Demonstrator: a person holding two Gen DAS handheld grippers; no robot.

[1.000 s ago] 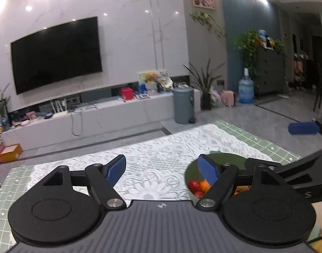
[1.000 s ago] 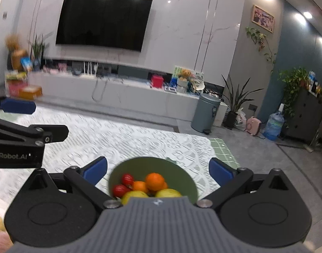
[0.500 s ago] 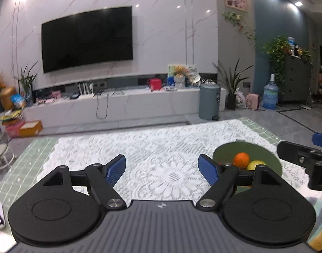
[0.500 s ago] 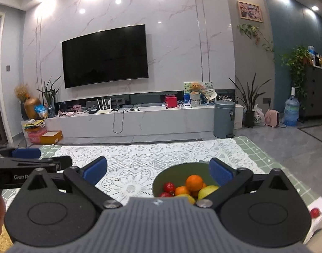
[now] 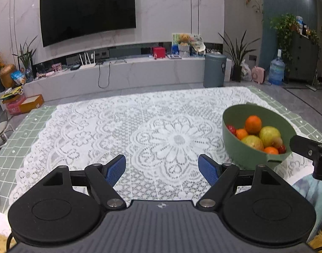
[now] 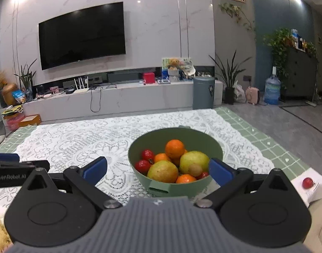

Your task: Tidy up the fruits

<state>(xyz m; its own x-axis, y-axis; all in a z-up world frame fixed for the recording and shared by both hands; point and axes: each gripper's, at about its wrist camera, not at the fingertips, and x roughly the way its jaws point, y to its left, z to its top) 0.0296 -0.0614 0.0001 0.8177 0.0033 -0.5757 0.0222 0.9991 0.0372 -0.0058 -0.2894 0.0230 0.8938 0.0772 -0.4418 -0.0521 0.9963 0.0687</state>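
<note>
a living room with a wall-mounted television (image 5: 88, 10) and a long low cabinet (image 5: 123, 73) lies behind a table spread with a white lace cloth (image 5: 139, 130). in the left wrist view, the left gripper (image 5: 162, 168) hangs over bare lace with its blue-padded jaws wide apart and empty; the green bowl (image 5: 234, 147) of fruit sits to its right, near the cloth's edge. in the right wrist view, the right gripper (image 6: 157, 169) has its jaws spread, empty, with the bowl between them just ahead. oranges (image 6: 174, 148), yellow-green fruit (image 6: 162, 171) and small red fruit (image 6: 142, 166) fill the bowl. one red fruit (image 6: 307, 182) lies apart on a white sheet (image 6: 317, 191) at right.
</note>
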